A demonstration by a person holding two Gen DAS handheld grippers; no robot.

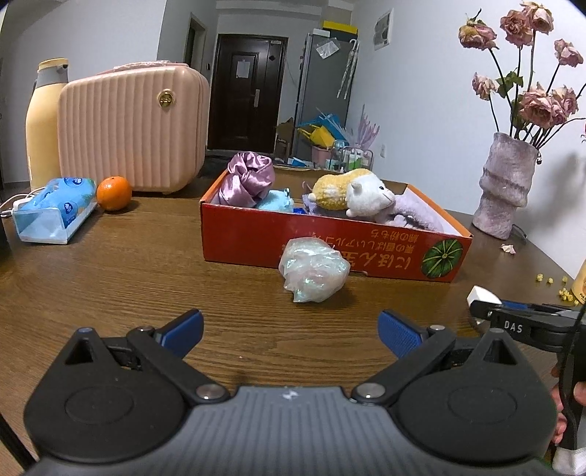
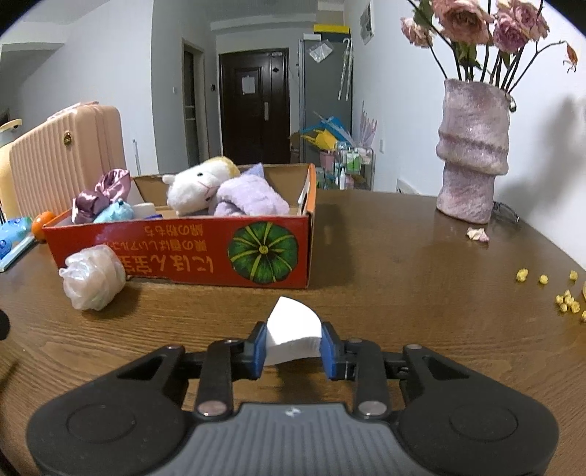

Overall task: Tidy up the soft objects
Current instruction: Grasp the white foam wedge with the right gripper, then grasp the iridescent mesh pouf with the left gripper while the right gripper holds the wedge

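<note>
While your right gripper [image 2: 292,346] sits low over the wood-grain table [image 2: 403,293], its blue ribbed pads are clamped on a white foam wedge [image 2: 293,331], a soft, matte, fan-shaped piece whose rounded edge points away from you toward the red cardboard box [image 2: 183,252]; its long axis runs straight ahead, along the fingers. You've got that gripper angled gently downward, the wedge just short of the box's front wall. Over on your other side, your left gripper [image 1: 291,335] hangs at a similar downward tilt with its tongs spread wide apart and nothing between them, aimed at a crumpled, glossy plastic bag ball [image 1: 313,269] that rests on the table touching the box front. Inside the box you can see a fluffy white plush animal [image 2: 197,190] with a yellow back, a lilac fleecy roll [image 2: 249,199] beside it, a shiny purple satin scrunchie [image 2: 102,196] and a pale blue plush [image 2: 115,212]. Off to the right stands a rough, lumpy mauve vase [image 2: 474,161] with dried roses [image 2: 476,22]; to the left, a ribbed pink case [image 1: 132,128], an orange [image 1: 113,193] and a tissue pack [image 1: 55,208].
</note>
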